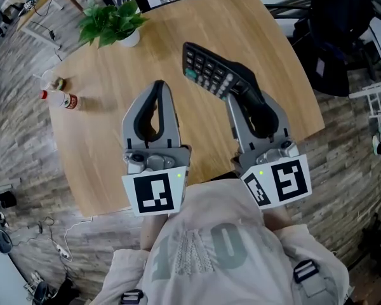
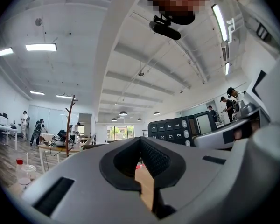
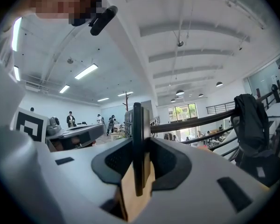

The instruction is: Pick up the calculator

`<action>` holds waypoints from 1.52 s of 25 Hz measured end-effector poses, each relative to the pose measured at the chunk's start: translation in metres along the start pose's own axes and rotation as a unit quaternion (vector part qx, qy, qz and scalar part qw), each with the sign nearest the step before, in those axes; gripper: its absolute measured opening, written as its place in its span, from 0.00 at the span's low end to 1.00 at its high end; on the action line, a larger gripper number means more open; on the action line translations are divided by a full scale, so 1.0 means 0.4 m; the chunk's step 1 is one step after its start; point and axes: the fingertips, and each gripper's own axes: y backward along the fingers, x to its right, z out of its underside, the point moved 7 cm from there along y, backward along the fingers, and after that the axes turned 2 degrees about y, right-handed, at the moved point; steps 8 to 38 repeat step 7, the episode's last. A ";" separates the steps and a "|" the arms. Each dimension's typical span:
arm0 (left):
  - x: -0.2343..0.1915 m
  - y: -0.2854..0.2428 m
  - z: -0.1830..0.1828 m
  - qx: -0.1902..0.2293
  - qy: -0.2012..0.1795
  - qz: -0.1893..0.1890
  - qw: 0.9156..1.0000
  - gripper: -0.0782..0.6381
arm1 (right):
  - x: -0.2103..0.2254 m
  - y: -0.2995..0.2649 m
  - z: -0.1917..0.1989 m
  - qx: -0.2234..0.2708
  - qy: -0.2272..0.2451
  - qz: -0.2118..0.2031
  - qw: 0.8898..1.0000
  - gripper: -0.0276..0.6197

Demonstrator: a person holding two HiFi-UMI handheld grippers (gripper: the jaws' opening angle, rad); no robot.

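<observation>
The black calculator (image 1: 209,68) with grey and green keys is lifted off the wooden table (image 1: 95,151), tilted, and my right gripper (image 1: 242,89) is shut on its near end. In the right gripper view the calculator (image 3: 138,139) shows edge-on, clamped between the two pads. My left gripper (image 1: 159,85) hangs beside it over the table's middle, jaws together with nothing between them. From the left gripper view the calculator's keypad and display (image 2: 181,129) show to the right, beyond my shut left gripper (image 2: 141,146).
A potted green plant (image 1: 113,20) stands at the table's far left. A small bottle with a red cap (image 1: 62,99) lies near the left edge, with a small round thing (image 1: 59,83) beside it. A dark jacket on a chair (image 1: 340,33) is to the right of the table.
</observation>
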 end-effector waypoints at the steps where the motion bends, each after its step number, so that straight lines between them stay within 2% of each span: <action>1: 0.001 0.004 0.000 -0.001 0.001 0.000 1.000 0.12 | -0.002 0.001 -0.001 -0.001 0.002 0.000 1.000 0.21; 7: -0.004 0.018 0.024 -0.012 0.005 -0.002 1.000 0.12 | -0.015 0.009 0.013 -0.004 0.004 -0.001 1.000 0.21; 38: -0.004 0.018 0.024 -0.012 0.005 -0.002 1.000 0.12 | -0.015 0.009 0.013 -0.004 0.004 -0.001 1.000 0.21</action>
